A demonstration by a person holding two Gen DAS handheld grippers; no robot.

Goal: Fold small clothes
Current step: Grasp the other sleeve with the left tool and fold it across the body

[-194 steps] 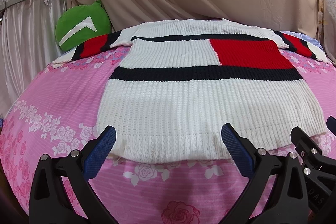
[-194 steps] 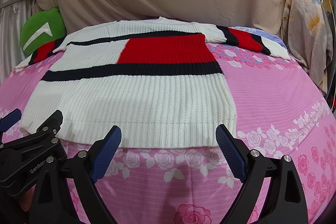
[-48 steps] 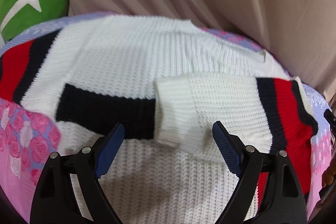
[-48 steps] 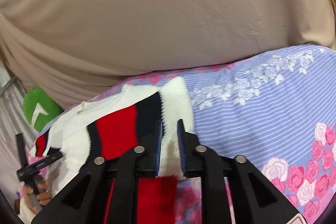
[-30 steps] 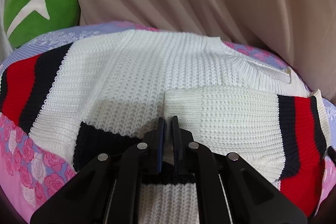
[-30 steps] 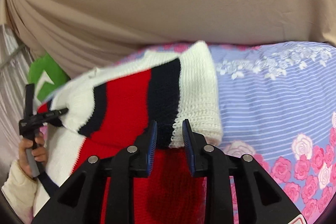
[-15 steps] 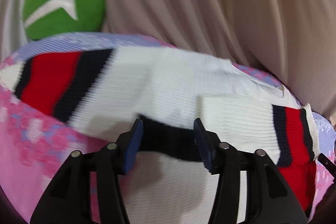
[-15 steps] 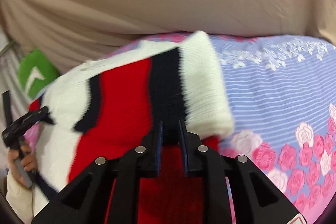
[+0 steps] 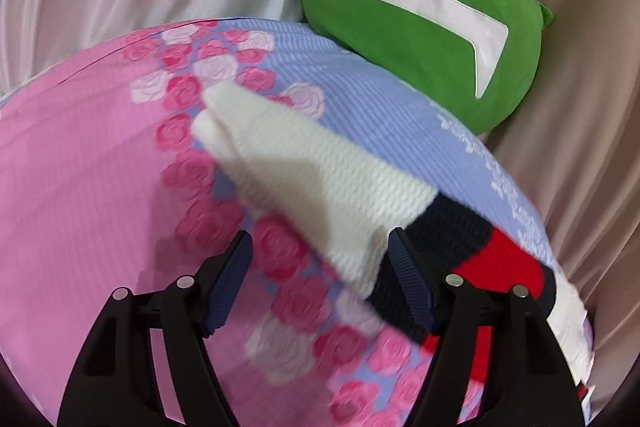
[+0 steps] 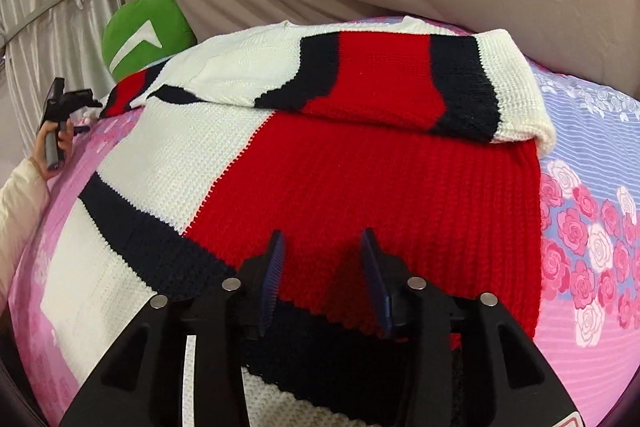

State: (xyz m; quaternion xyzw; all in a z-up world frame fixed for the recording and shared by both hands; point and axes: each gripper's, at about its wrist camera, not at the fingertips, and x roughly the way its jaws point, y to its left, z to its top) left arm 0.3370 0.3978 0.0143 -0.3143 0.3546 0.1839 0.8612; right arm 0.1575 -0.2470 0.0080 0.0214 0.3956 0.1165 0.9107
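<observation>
A knitted sweater (image 10: pixel 224 163), white with navy bands and a red block, lies flat on the bed. Its right sleeve (image 10: pixel 400 87) is folded across the chest, with the white cuff hidden at the far left. My right gripper (image 10: pixel 324 267) hovers over the red block, its jaws opening with nothing between them. In the left wrist view the left sleeve (image 9: pixel 304 179) stretches out over the sheet, white cuff farthest away. My left gripper (image 9: pixel 318 279) is above it, jaws opening. The sleeve's white part runs in between the fingers, unpinched, and the right finger covers the navy band.
A green plush cushion (image 9: pixel 420 19) leans on the beige drape at the bed's far left corner. The rose-patterned pink and lilac sheet (image 10: pixel 592 227) shows bare to the right of the sweater. A hand (image 10: pixel 56 143) with a cream cuff is at the left edge.
The right gripper let go of the right sleeve, now folded across the chest, and drew back. The left gripper went from shut to open and swung left to the left sleeve.
</observation>
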